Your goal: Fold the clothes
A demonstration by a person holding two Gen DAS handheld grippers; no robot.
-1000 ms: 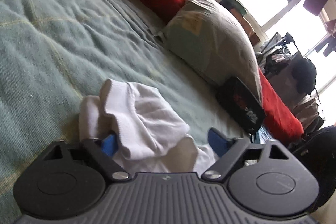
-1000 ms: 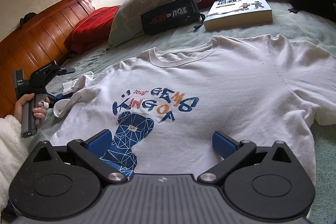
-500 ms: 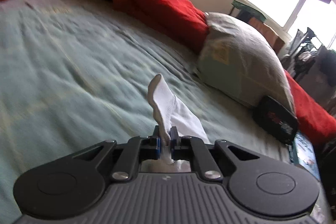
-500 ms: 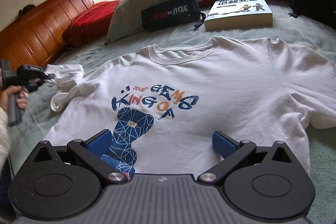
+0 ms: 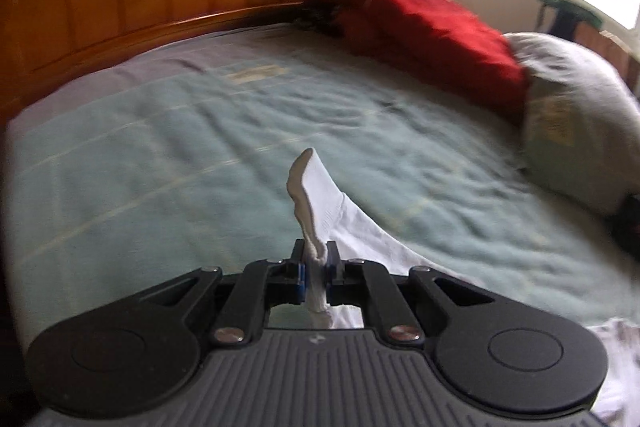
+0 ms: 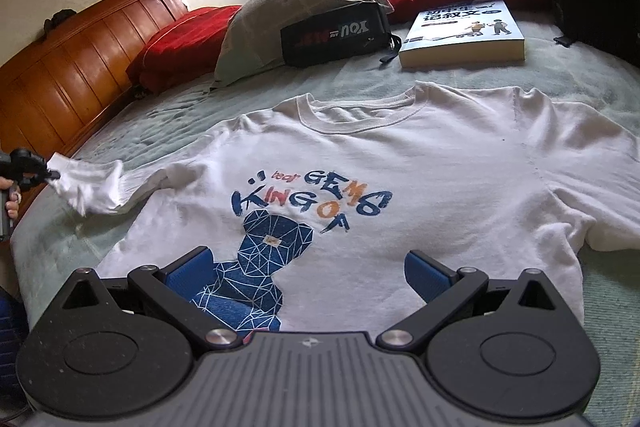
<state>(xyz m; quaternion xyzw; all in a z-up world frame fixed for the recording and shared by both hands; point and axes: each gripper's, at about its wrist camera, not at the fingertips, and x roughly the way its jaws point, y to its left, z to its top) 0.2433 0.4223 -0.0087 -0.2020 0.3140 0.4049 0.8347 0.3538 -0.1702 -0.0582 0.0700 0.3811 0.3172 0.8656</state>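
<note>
A white T-shirt (image 6: 400, 179) lies print-up on the bed (image 6: 168, 115), its collar towards the pillow (image 6: 296, 11) and book (image 6: 460, 31). The left gripper (image 5: 316, 269) is clamped on the sleeve (image 6: 90, 185) cuff, holding it off the shirt's left edge over bare blanket beside the headboard (image 6: 68, 63). The right gripper (image 6: 308, 271) hovers wide open and empty over the shirt's hem.

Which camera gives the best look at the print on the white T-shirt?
The right wrist view. The T-shirt lies spread face up on the bed, so its blue and orange print shows whole. The left wrist view shows only the sleeve pinched in the left gripper, no print.
</note>
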